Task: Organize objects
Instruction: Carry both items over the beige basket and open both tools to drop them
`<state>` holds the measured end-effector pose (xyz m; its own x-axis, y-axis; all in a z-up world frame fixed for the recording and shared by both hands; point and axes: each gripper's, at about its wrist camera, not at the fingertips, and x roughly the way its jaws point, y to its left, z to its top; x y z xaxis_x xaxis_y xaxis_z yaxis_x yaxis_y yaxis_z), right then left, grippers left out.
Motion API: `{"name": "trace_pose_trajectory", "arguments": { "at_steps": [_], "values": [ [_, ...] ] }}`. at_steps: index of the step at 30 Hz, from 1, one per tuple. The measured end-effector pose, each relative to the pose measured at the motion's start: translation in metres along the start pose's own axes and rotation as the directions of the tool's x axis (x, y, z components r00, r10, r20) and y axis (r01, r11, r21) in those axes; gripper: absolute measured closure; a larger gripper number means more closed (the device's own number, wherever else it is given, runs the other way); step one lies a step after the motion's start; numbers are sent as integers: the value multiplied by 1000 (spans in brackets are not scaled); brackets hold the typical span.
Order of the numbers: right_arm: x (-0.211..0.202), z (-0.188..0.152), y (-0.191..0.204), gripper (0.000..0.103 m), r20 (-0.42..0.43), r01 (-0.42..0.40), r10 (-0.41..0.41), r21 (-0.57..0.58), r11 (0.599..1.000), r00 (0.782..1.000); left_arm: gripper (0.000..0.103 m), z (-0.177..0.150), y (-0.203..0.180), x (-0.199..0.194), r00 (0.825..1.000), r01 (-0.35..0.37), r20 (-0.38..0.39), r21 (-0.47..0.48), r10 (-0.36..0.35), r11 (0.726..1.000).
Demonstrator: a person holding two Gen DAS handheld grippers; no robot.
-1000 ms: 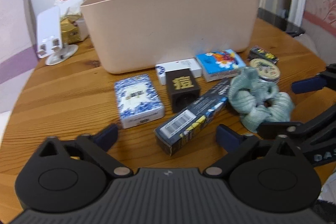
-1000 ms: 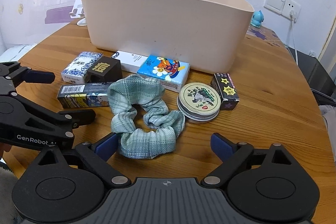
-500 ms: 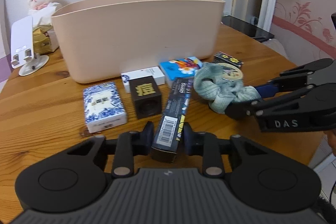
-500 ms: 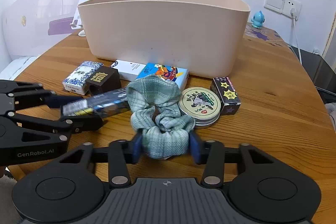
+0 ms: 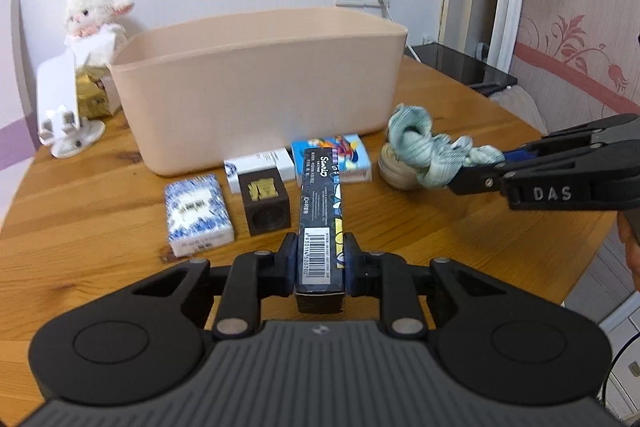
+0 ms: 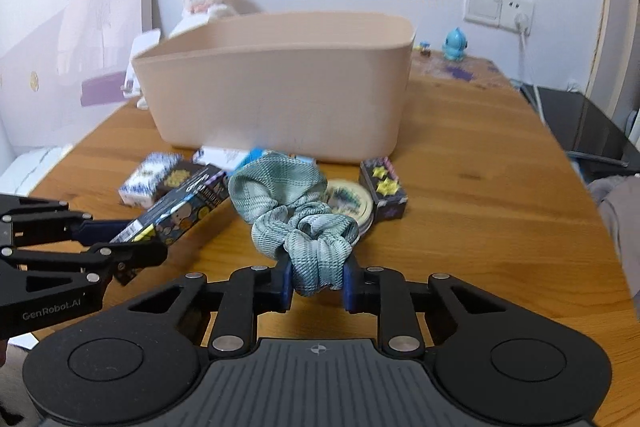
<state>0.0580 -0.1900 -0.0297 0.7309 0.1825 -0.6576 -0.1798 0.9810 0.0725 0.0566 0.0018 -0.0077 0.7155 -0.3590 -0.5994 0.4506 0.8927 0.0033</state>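
Note:
My left gripper is shut on a long dark box with a barcode and holds it above the table, pointing at the beige bin. My right gripper is shut on a green checked scrunchie, lifted off the table. The scrunchie also shows in the left wrist view, and the long box in the right wrist view. On the table before the bin lie a blue-white pack, a dark cube, a white box, a blue cartoon pack, a round tin and a star-printed box.
A round wooden table carries everything. A white phone stand, a gold box and a plush lamb stand at the back left. A small blue figure stands at the back right. A dark low table is beyond the right edge.
Both grippers closed from open, the left on the long box and the right on the scrunchie. Both then lifted their objects off the table toward the bin.

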Motion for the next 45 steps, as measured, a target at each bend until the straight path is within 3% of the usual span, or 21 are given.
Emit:
{"name": "trace_pose_trajectory", "arguments": {
  "at_steps": [5, 14, 24, 34, 40, 45],
  "values": [
    [-24, 10, -8, 82, 59, -2, 1, 16, 1000, 998, 78, 13, -5, -32, 997, -11, 74, -1, 11, 1000],
    [-56, 46, -12, 82, 168, 2, 0, -14, 1000, 986, 78, 53, -6, -76, 975, -107, 197, -1, 105, 994],
    [-50, 104, -24, 82, 268, 32, -26, -15, 999, 963, 78, 115, 20, -42, 944, -233, 229, -41, 236, 972],
    [20, 150, -32, 82, 264, 119, -106, -33, 992, 959, 78, 159, 49, 49, 927, -337, 135, -103, 349, 936],
    [70, 160, -19, 82, 177, 159, -141, -92, 983, 974, 78, 164, 55, 101, 923, -383, 1, -59, 384, 922],
    [100, 161, -12, 78, 97, 183, -171, -132, 974, 981, 78, 152, 58, 126, 928, -363, -109, -46, 356, 931]
  ]
}}
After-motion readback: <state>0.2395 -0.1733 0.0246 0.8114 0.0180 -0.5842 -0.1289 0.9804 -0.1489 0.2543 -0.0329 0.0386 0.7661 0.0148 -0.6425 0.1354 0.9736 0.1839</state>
